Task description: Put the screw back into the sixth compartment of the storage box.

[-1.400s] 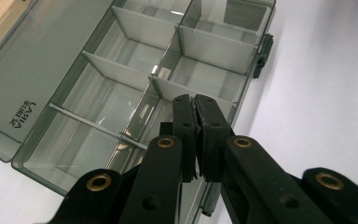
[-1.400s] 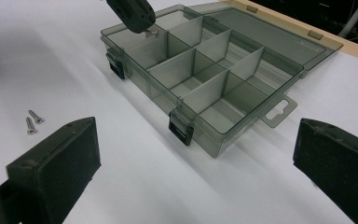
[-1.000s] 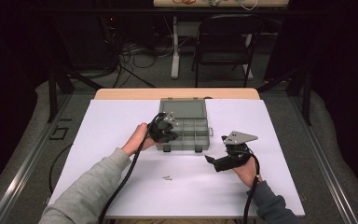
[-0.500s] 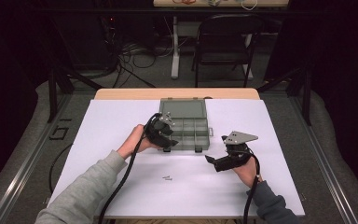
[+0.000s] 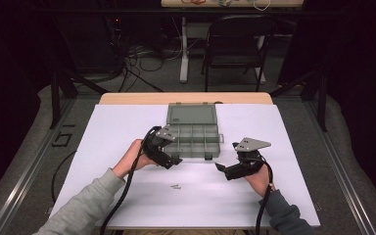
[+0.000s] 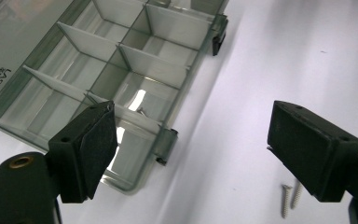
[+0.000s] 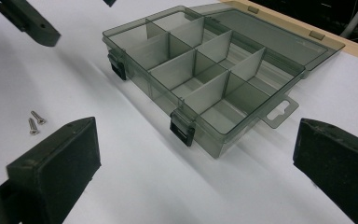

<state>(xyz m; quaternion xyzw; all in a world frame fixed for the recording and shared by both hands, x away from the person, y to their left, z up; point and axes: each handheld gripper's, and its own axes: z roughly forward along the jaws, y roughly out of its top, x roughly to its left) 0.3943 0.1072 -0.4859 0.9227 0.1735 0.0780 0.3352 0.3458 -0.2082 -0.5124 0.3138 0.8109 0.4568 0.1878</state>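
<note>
The left hand-held gripper (image 5: pixel 175 160) has drawn back off the one box (image 5: pixel 193 133); two screws (image 5: pixel 176 186) lie loose; the left and right hand-held gripper (image 5: pixel 219 167) both gape, empty.

You have a smoky grey, see-through plastic compartment box (image 7: pixel 205 70) with a glossy, light-catching floor and smooth dividers. Two small silvery metal screws (image 6: pixel 290 198) lie on the matt white sheet covering the counter (image 5: pixel 127 127), whose far edge shows pale wood. Your left gripper (image 6: pixel 191 154) has matt black plastic fingers (image 6: pixel 95 149) faced with dull, finely textured pads.
</note>
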